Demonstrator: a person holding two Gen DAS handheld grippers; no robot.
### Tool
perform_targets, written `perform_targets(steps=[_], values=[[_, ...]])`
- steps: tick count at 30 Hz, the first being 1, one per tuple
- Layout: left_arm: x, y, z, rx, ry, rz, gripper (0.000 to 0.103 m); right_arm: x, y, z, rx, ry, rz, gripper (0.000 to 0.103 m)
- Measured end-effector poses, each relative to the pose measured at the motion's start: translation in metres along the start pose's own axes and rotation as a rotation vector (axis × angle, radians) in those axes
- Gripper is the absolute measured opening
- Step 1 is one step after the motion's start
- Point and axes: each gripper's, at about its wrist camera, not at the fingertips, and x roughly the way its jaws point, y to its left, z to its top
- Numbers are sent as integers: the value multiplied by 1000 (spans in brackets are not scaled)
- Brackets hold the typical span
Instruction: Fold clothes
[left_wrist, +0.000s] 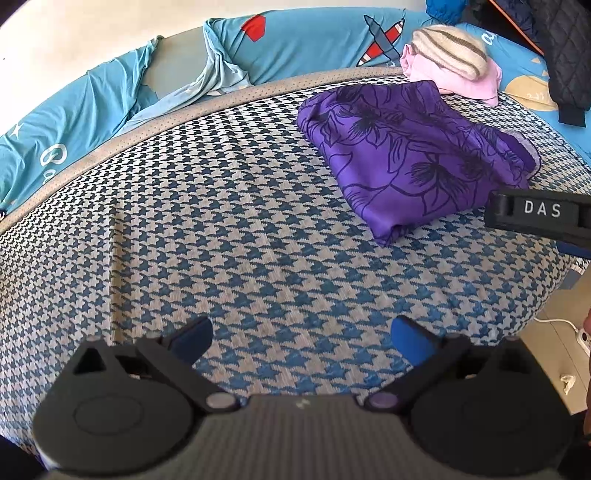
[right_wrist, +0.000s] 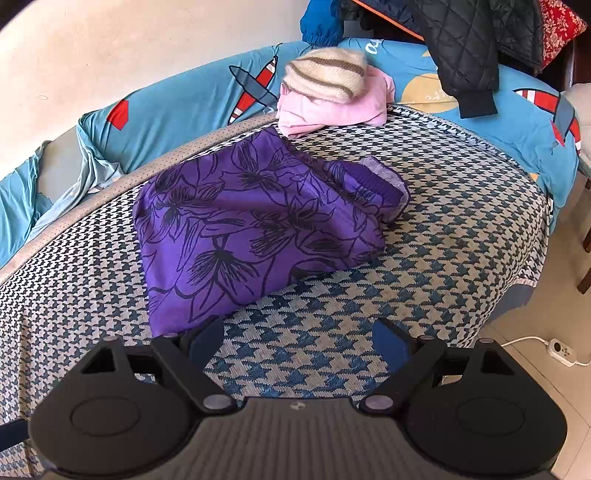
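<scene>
Both my hand-held grippers, left (left_wrist: 301, 341) and right (right_wrist: 297, 341), hung spread and empty over the houndstooth bed cover (left_wrist: 221, 229). Ahead, the purple floral garment (right_wrist: 255, 225) lay folded; I judged that piece finished, the dark quilted jacket (right_wrist: 476, 44) unfolded.

place: home bedroom | cues: bed (right_wrist: 480, 236); plane-print sheet (right_wrist: 207, 96); quilted jacket (right_wrist: 469, 48)
</scene>
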Motion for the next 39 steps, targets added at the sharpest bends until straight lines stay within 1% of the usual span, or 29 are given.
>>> perform_targets(steps=[13,26,39], values=[[0,-3,-2,19,-1,4,103,-1,1,0,-6,-5,-6,87],[2,-2,-3,-1,19,-32,103,-2,1,0,-13,-6,-10,88],[-1,-5,-4,15,3,-17,103,-2,1,-1,-10,-10,-7,88]])
